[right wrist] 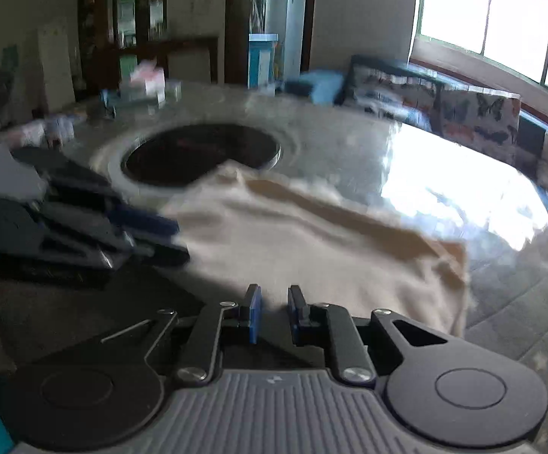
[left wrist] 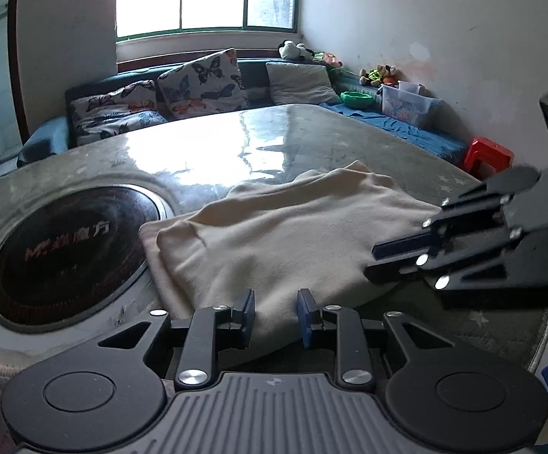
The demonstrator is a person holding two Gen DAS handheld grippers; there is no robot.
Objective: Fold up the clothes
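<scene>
Left black two-finger gripper (left wrist: pixel 275 312): we saw its blue-padded jaws slightly parted, empty, at the near hem.
Folded cream cloth garment (left wrist: pixel 274 234): we found it flat on the grey marble table (left wrist: pixel 198 151).
Right black two-finger gripper (right wrist: pixel 274 312): narrowly parted, gripping nothing.

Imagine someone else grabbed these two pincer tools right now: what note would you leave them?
Left gripper: open, at the near edge of the cream garment, nothing pinched.
Right gripper: open too, at the garment's near edge on its own side; that view is blurred.
The garment lies on the round stone table, partly folded with layers showing, one corner overlapping the dark hotplate set into the tabletop.
Done: some folding, by the look of it.
Left: probably regrip an edge with both grippers, fold again and smooth flat.
</scene>
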